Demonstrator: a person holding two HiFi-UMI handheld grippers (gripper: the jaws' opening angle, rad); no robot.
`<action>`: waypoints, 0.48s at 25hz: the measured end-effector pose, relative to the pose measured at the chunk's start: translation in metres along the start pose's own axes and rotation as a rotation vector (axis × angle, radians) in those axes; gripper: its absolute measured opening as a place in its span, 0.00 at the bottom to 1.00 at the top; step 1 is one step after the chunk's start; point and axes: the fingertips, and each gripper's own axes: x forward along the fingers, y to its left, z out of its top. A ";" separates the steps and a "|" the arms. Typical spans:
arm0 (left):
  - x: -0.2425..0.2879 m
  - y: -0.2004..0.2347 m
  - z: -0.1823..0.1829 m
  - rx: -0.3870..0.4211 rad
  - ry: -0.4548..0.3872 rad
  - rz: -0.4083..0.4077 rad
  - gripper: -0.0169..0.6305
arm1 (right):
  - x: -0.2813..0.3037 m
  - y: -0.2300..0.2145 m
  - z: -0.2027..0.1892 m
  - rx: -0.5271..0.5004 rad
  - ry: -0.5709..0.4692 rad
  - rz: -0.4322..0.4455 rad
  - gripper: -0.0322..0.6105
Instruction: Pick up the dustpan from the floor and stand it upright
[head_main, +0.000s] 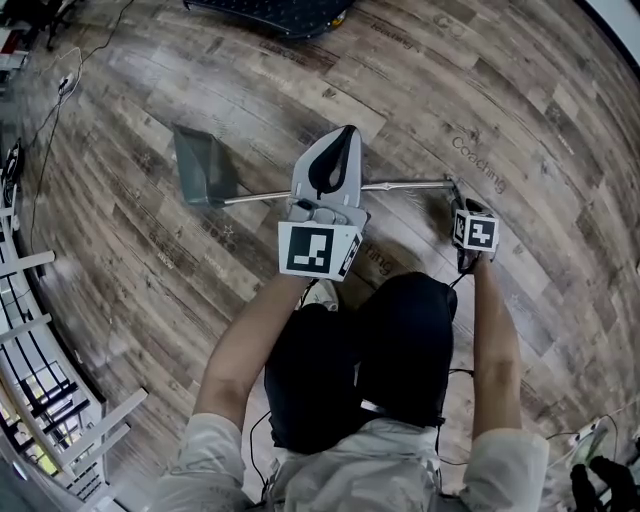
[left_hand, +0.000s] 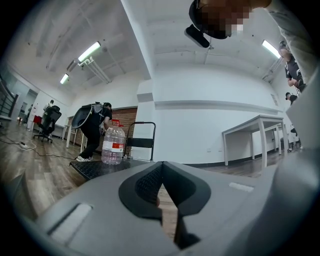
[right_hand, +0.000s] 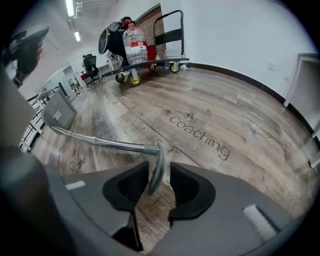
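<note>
The dustpan lies flat on the wood floor, its grey pan (head_main: 205, 165) at the left and its long metal shaft (head_main: 265, 196) running right. My right gripper (head_main: 462, 205) reaches down to the shaft's far end. In the right gripper view, the grey end grip (right_hand: 157, 160) stands between the jaws of my right gripper (right_hand: 159, 172), which are open with a gap on each side; the pan (right_hand: 59, 115) shows far off at left. My left gripper (head_main: 345, 135) hovers over the middle of the shaft, pointing level, shut and empty (left_hand: 162, 165).
A platform cart (right_hand: 150, 60) with a big water bottle (left_hand: 113, 145) stands across the room, a person (left_hand: 92, 127) bending beside it. A white table (left_hand: 260, 132) is to the right. White racking (head_main: 40, 380) lines the left, and a cable (head_main: 60, 90) trails on the floor.
</note>
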 end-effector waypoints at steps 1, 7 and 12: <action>-0.001 -0.001 -0.001 0.002 0.003 -0.006 0.06 | 0.004 -0.001 -0.003 0.001 0.017 -0.006 0.27; -0.008 -0.017 -0.004 0.032 -0.002 -0.035 0.06 | 0.020 -0.004 -0.020 -0.012 0.071 -0.029 0.28; -0.005 -0.024 -0.003 0.039 0.001 -0.033 0.06 | 0.026 -0.007 -0.028 -0.018 0.091 -0.043 0.26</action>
